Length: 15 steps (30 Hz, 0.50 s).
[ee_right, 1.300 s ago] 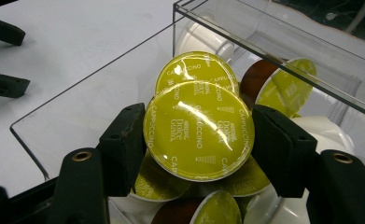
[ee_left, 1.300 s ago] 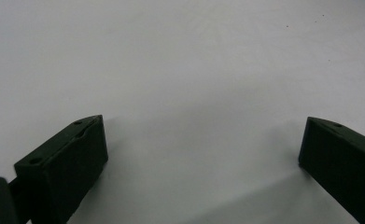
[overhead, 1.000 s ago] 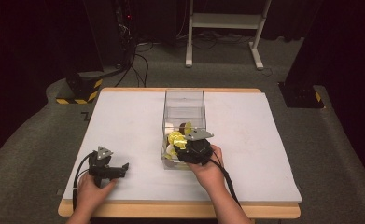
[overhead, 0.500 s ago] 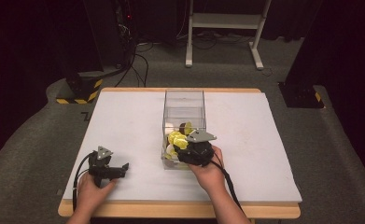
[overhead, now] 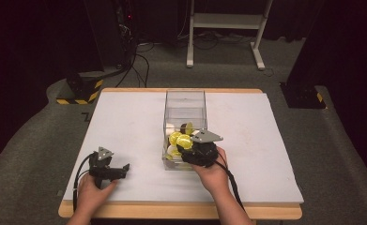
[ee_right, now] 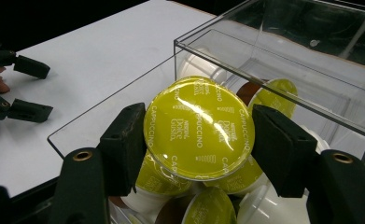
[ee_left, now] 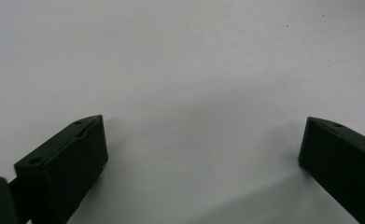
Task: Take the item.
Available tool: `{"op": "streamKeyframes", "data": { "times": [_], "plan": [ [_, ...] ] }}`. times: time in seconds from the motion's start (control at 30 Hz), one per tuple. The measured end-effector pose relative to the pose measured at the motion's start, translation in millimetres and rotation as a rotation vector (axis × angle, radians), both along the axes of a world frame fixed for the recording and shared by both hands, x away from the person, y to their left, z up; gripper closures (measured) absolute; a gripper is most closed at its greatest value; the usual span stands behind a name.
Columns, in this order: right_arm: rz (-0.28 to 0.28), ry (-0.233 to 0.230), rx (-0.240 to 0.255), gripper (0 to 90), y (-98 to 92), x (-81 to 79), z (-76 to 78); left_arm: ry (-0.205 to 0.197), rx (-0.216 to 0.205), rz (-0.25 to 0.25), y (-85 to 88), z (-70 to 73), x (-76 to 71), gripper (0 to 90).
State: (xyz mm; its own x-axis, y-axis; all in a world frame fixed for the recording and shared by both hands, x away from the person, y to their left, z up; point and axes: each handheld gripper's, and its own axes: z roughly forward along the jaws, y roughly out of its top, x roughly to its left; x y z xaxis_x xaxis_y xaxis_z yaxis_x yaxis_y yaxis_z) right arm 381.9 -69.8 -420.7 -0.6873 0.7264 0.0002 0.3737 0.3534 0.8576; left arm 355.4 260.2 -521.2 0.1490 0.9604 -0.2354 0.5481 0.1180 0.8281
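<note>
Right claw (ee_right: 199, 135) is clamped on a yellow-lidded capsule (ee_right: 200, 127), held above the other capsules (ee_right: 208, 207) at the near end of the clear box (overhead: 185, 101) on the table (overhead: 125, 122). Left claw (ee_left: 203, 154) rests wide apart over bare table, holding nothing.

This looks like a lab or test room: a wooden table (overhead: 181, 211) under a white mat (overhead: 125, 122) stands on grey carpet (overhead: 35, 154), ringed by dark curtains (overhead: 350, 42), loose cables (overhead: 139, 65) and a yellow-and-black striped stand foot (overhead: 80, 89).
</note>
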Motion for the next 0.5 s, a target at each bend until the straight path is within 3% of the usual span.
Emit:
{"op": "streamKeyframes", "data": {
  "times": [0.5],
  "plan": [
    [-0.004, -0.013, 0.020, 38.1, -5.2, -2.1, 4.3, 0.002, 0.005, -0.004, 0.5, 0.1, 0.0, 1.3]
  ]
}}
